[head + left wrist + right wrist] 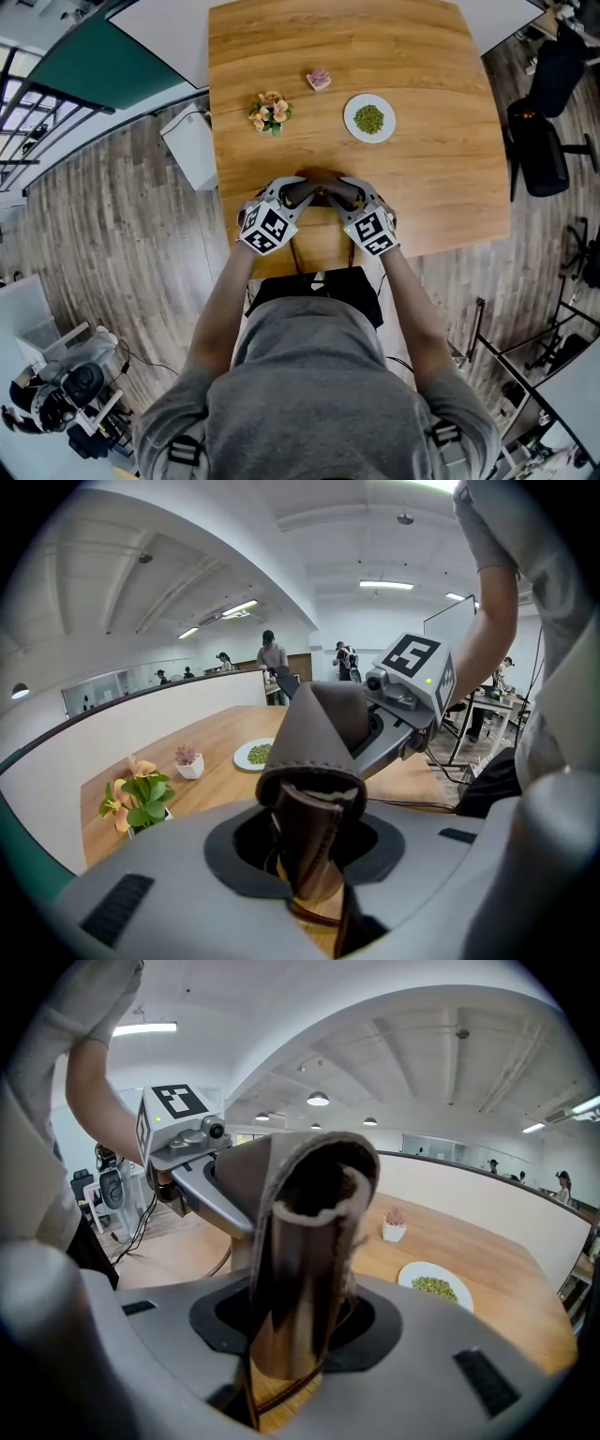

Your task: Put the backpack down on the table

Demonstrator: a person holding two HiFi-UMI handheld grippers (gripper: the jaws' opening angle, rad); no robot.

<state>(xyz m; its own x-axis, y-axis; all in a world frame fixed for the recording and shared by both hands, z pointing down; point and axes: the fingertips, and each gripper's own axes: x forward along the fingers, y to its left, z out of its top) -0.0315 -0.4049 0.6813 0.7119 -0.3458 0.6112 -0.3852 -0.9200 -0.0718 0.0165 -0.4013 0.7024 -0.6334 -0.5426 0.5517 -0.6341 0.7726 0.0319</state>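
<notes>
The backpack's brown leather handle arches between my two grippers over the near part of the wooden table. My left gripper is shut on its left end, my right gripper on its right end. Two thin brown straps run from them down to a black bag body just past the table's near edge, against my torso. In the left gripper view the folded leather stands between the jaws, with the right gripper beyond. In the right gripper view the leather loop fills the jaws.
On the table beyond stand a small flower pot, a pink plant in a white pot and a white plate of green bits. A white box sits at the table's left, a black office chair at its right.
</notes>
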